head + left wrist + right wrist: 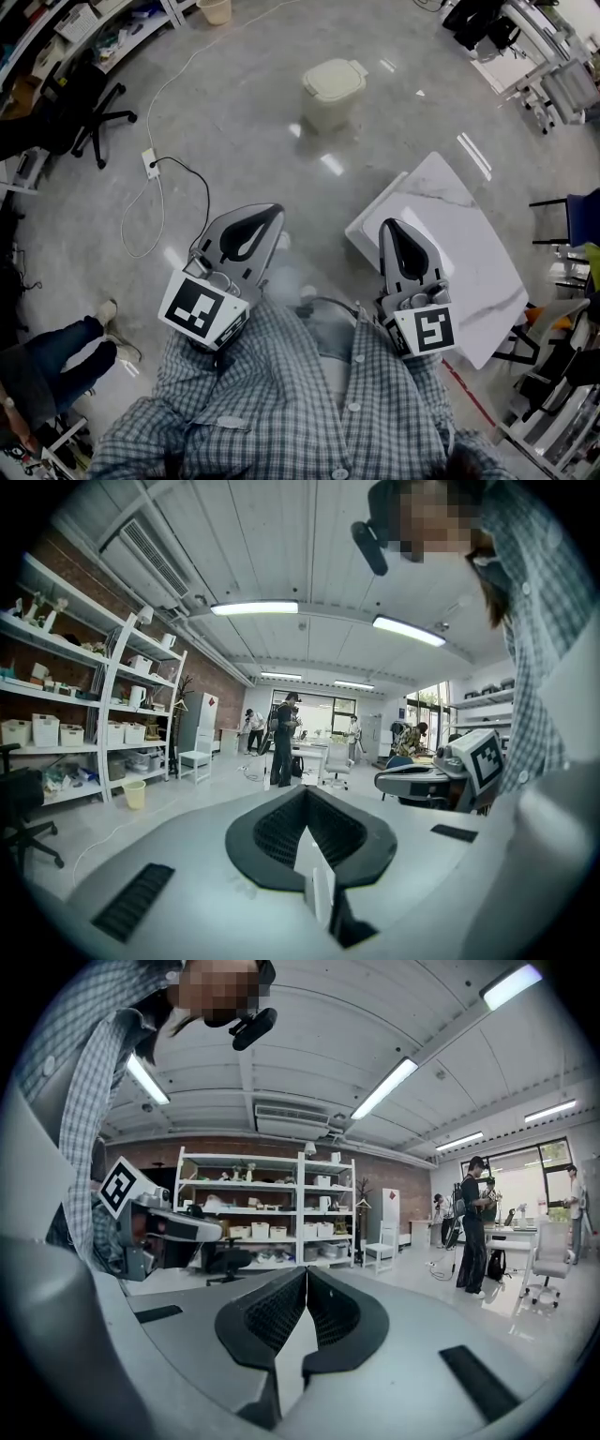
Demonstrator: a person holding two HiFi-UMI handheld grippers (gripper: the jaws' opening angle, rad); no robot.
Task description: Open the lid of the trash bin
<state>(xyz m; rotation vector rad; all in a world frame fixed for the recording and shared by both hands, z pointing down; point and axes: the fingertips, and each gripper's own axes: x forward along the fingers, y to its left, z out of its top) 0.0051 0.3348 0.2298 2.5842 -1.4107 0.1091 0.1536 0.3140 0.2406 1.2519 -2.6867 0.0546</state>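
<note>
The trash bin [333, 92] is found on the open floor [234, 122], lid down, well apart from both grippers. The left gripper [270, 216] and right gripper [394, 228] are held by the checked shirt [281, 403], jaws closed on nothing, presumably because the approach is not yet begun. No legible writing is noted.

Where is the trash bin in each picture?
Head view: the trash bin is at the top middle.
Left gripper view: not in it.
Right gripper view: not in it.
Shared landmark: the black office chair, upper left in the head view, at the left edge in the left gripper view, and left of middle in the right gripper view.
</note>
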